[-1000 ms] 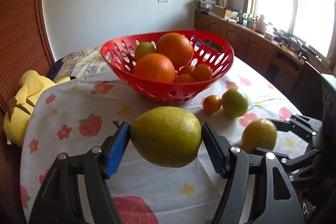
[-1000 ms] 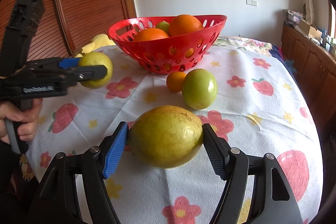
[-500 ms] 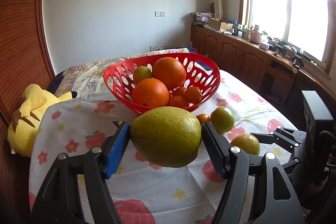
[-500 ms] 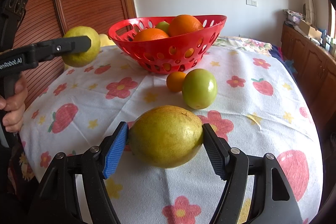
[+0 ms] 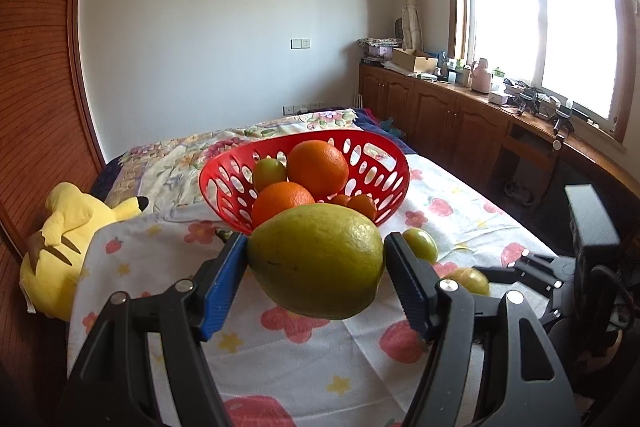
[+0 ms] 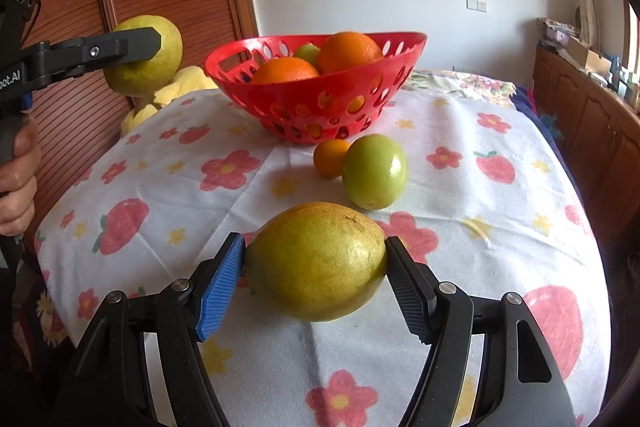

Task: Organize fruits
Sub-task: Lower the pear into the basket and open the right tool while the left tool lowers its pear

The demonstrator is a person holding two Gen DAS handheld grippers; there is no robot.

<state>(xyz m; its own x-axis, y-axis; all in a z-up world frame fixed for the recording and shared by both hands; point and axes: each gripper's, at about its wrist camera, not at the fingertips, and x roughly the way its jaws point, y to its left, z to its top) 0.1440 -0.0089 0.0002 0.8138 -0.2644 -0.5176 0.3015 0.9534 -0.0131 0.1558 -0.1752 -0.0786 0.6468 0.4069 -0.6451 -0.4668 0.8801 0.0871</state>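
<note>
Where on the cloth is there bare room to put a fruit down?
Bare cloth stretches left of the small orange, and right of the green fruit to the table's edge. Crowded: just before the red basket, where those two sit.

Ahead of the right gripper [image 6: 316,279], a glossy red plastic basket [image 6: 320,99] is sitting on matt printed cloth [image 6: 460,211]; a smooth, shiny green fruit [image 6: 375,171] is gleaming, while the clamped yellow-green fruit [image 6: 316,261] is showing dull, pitted skin.

Left tongs [image 5: 316,267] gripping pear [image 5: 316,261], red basket [image 5: 228,183]
</note>
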